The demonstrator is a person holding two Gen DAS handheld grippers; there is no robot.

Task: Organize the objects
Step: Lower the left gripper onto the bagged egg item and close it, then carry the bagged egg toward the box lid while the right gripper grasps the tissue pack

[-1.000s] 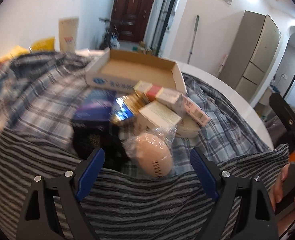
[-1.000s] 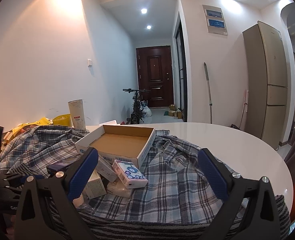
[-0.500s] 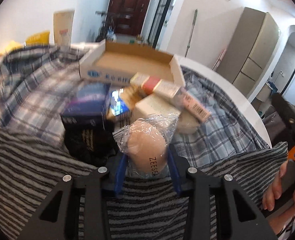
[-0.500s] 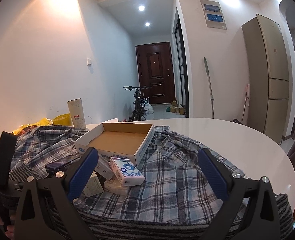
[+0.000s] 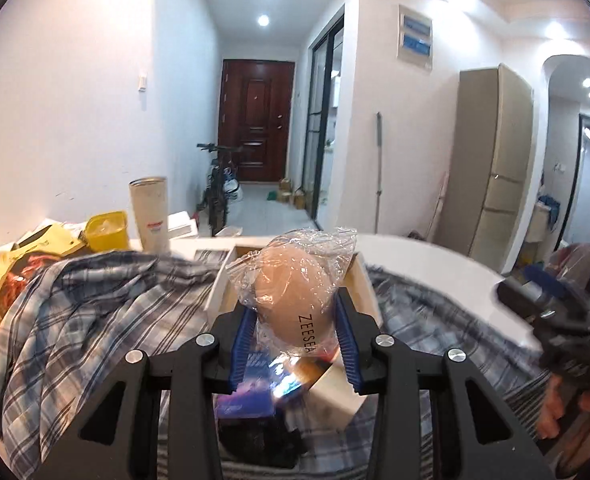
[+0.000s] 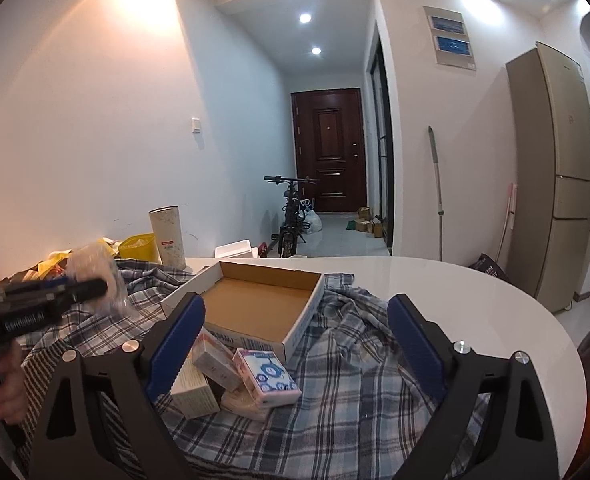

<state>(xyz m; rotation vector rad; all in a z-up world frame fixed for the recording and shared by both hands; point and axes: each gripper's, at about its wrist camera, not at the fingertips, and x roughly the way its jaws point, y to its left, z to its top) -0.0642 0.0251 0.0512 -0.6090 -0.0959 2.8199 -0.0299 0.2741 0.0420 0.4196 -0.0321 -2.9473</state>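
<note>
I'm clamping one bagged beige sponge (image 5: 295,300) between my left gripper (image 5: 295,340) pads, holding it up over the pile of small boxes (image 6: 231,376) and in front of the one open cardboard tray (image 6: 263,312). My right gripper (image 6: 295,344) is gaping wide, jaws just easing inward, nothing between them, hovering above the plaid cloth (image 6: 347,400). At least four boxes are showing.

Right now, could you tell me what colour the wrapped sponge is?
Peachy beige sponge, inside clear plastic wrap; it shows best in the left wrist view.
</note>
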